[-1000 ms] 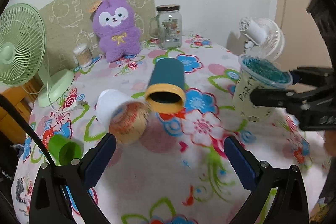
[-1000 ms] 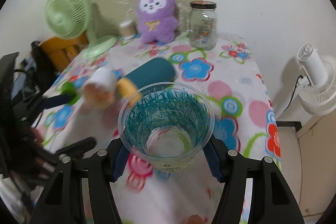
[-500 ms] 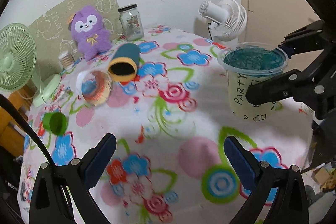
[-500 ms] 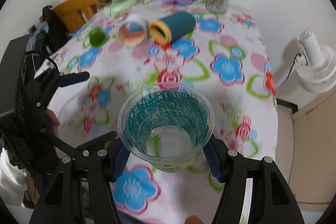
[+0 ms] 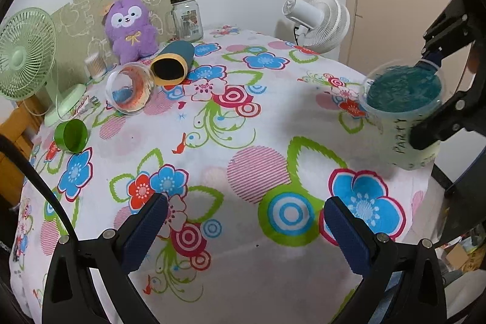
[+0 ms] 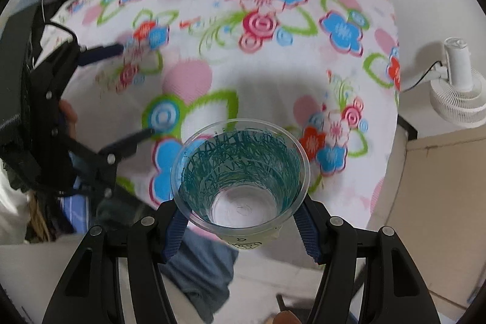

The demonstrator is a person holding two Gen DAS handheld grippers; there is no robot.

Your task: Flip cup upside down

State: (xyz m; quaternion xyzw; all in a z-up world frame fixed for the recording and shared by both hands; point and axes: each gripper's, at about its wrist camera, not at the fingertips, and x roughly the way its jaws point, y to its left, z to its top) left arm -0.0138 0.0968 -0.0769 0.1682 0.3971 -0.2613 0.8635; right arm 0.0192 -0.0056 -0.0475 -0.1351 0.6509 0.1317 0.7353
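On the far left of the bench (image 5: pixel 273 123), under its flowered cloth, a pale green fan (image 5: pixel 27 56) is standing at the back corner. Just in front of its base a small green cup (image 5: pixel 71 135) is lying on its side, mouth toward the near edge. A little to the right a clear cup with orange stripes (image 5: pixel 130 91) is lying tipped over as well, and touching it on the right a dark teal tumbler with a yellow rim (image 5: pixel 173 63) is lying with its open end facing forward. Behind these, against the wall, a purple plush toy (image 5: pixel 132 28) is sitting upright with a glass jar (image 5: pixel 186 17) just beside it.

The left claw (image 5: pixel 243 220) is hovering above the near part of the bench, its blue pads spread wide apart with nothing between them.

Farther right, a white fan (image 5: pixel 319 20) is standing off the bench's far edge. At the right side, the right claw (image 6: pixel 240 220) is gripping the clear plastic cup with teal scribbles (image 6: pixel 240 169), pads pressing on both sides of the wall just below the rim. The cup is being held in the air above the right edge of the bench, well apart from the other cups. Its mouth is pointing up and tilted slightly toward the left claw, and it is looking empty inside. Lettering is showing on its side.
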